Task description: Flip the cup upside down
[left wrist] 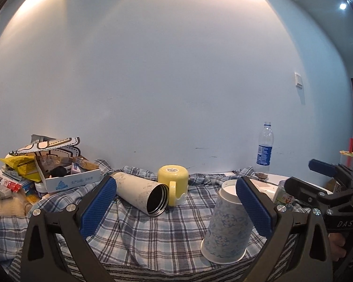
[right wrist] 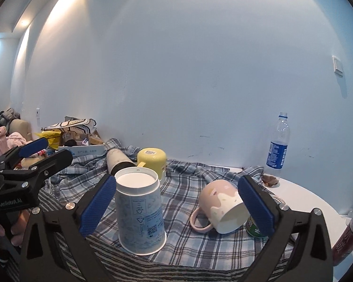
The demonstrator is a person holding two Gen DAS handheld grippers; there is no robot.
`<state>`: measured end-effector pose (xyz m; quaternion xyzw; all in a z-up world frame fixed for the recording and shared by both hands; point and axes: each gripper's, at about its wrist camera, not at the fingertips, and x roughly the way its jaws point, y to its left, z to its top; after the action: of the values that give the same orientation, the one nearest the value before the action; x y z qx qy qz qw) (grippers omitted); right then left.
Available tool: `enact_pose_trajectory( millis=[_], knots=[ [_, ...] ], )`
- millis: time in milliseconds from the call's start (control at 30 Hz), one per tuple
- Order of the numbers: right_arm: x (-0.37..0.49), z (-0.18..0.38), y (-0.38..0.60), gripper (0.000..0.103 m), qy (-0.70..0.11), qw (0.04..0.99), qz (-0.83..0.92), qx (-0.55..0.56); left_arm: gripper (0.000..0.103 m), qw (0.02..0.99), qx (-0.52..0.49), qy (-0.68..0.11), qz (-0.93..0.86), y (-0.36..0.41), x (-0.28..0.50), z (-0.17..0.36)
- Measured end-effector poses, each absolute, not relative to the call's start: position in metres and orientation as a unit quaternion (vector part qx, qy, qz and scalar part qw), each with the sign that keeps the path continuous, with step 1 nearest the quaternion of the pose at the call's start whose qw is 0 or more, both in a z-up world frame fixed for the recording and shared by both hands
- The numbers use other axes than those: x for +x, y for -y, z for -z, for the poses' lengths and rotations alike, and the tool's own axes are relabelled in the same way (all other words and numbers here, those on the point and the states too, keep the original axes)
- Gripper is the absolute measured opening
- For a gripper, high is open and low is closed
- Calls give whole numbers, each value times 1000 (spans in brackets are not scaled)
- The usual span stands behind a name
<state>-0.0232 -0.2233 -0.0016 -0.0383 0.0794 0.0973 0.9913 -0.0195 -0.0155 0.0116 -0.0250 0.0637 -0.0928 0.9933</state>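
Note:
A blue-patterned paper cup stands upside down on the plaid cloth, rim down; it also shows in the right wrist view. My left gripper is open and empty, with the paper cup beside its right pad. My right gripper is open and empty, with the cup beside its left pad. A pink mug lies on its side near the right pad. A yellow mug stands upside down at the back. A beige thermos lies on its side.
A cluttered box with snack packets sits at the back left. A plastic water bottle stands at the back right by the wall. A green can lies behind the pink mug. The white table edge shows at right.

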Motion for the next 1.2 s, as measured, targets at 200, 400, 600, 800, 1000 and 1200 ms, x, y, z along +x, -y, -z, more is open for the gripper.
enact_pose_trajectory(
  millis=[200, 400, 600, 800, 1000, 1200],
  knots=[
    [-17, 8, 226, 103, -92, 991, -92, -29, 103, 994, -37, -68, 78, 9, -17, -10],
    [-19, 8, 230, 103, -92, 991, -92, -20, 103, 995, -28, -65, 75, 12, -18, -10],
    [-19, 9, 231, 103, -93, 991, -91, -16, 103, 995, -27, -68, 74, 13, -18, -10],
    [-19, 10, 229, 103, -95, 991, -91, -19, 103, 995, -17, -67, 72, 16, -18, -10],
    [-19, 10, 228, 103, -95, 991, -90, -21, 103, 995, -6, -68, 74, 21, -17, -8],
    [-19, 10, 228, 103, -97, 991, -90, -22, 103, 995, -8, -70, 71, 21, -17, -8]
  ],
)
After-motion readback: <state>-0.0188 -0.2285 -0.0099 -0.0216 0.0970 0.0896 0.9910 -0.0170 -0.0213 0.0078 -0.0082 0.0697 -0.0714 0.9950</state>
